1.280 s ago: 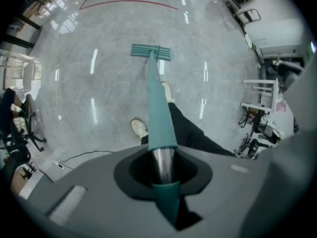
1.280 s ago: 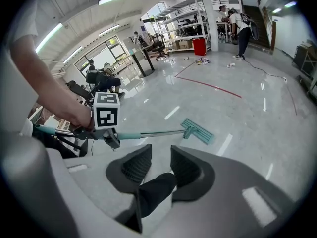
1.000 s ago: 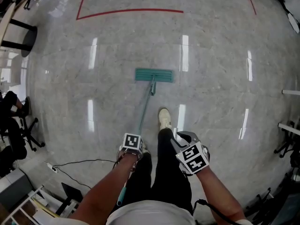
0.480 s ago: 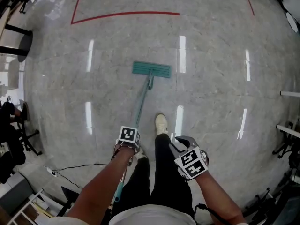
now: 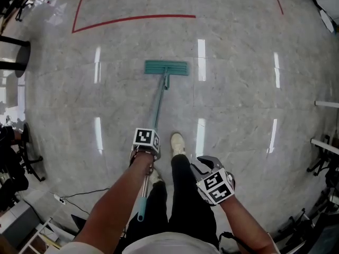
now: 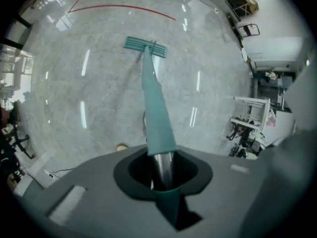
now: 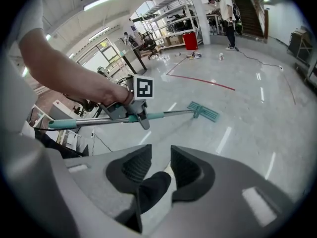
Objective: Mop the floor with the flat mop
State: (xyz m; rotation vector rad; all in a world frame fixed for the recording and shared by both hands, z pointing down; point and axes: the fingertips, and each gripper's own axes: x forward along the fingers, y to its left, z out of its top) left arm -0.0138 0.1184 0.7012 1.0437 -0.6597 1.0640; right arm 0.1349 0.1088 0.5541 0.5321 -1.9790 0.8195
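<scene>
The left gripper (image 6: 162,170) has its jaws clamped on the mop handle (image 6: 156,108). The right gripper (image 7: 161,170) holds nothing, its jaws a narrow gap apart. The mop head (image 5: 166,67) lies flat on the floor (image 5: 249,89), short of the red line (image 5: 132,20). Mopping looks under way, but the glossy stone shows no clear wet trail, so I can't judge how much is covered.

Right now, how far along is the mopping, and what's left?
Done: the left tool is shut on the mop handle, so the mop is taken up. In hand: the mop head lies flat on the floor, short of the red line. The right tool is open and empty. Left: hard to say; the floor is glossy all over, and no wet track stands apart from the reflections.
</scene>
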